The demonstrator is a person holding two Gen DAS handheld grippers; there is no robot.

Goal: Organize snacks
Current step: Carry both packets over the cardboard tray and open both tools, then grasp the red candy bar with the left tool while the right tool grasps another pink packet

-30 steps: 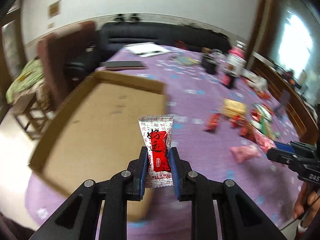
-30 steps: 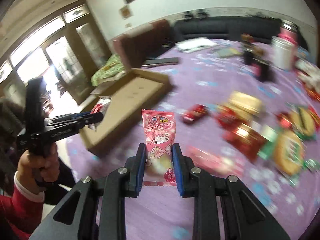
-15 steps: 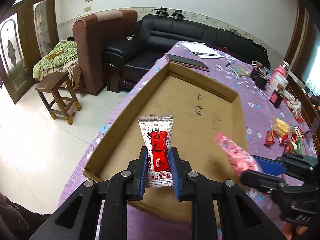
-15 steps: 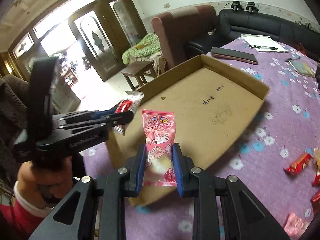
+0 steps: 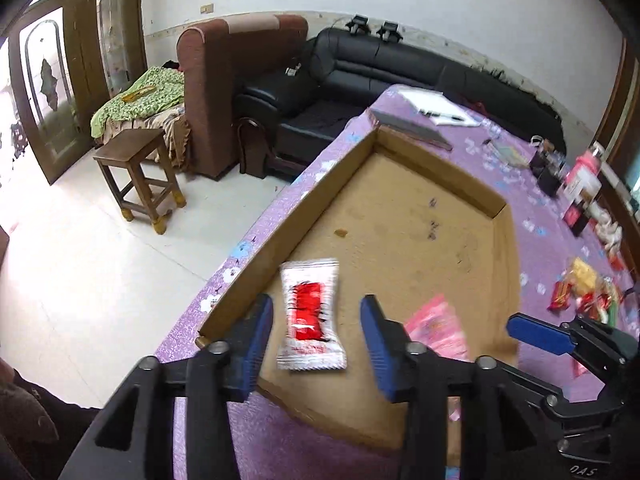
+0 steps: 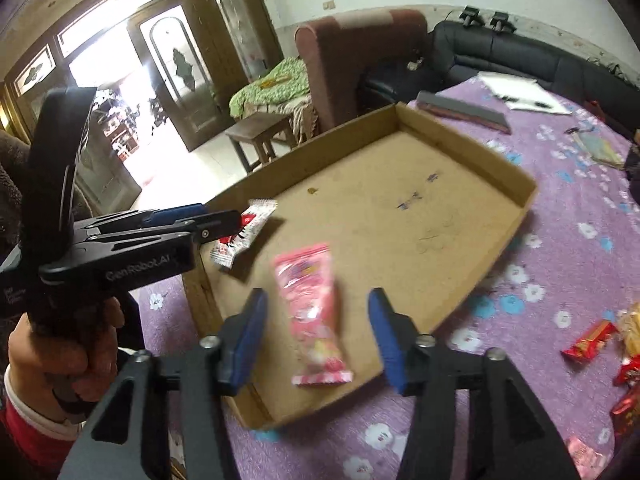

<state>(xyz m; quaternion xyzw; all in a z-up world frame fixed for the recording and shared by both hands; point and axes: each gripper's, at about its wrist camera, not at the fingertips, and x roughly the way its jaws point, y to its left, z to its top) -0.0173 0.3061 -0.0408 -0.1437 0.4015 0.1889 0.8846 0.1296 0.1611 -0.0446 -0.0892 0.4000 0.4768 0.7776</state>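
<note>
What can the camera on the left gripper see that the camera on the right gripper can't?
Only the left camera shows the pink jar far back on the table and the right gripper from the side. Only the right camera shows the hand around the left gripper, and the bright doorway. Both show the cardboard box, the red-and-white candy and the pink candy, loose between opening jaws.

The left tongs (image 6: 224, 220) carry "GenRobot.AI" in pale letters along the arm; the snack wrappers' print is too blurred to read.
</note>
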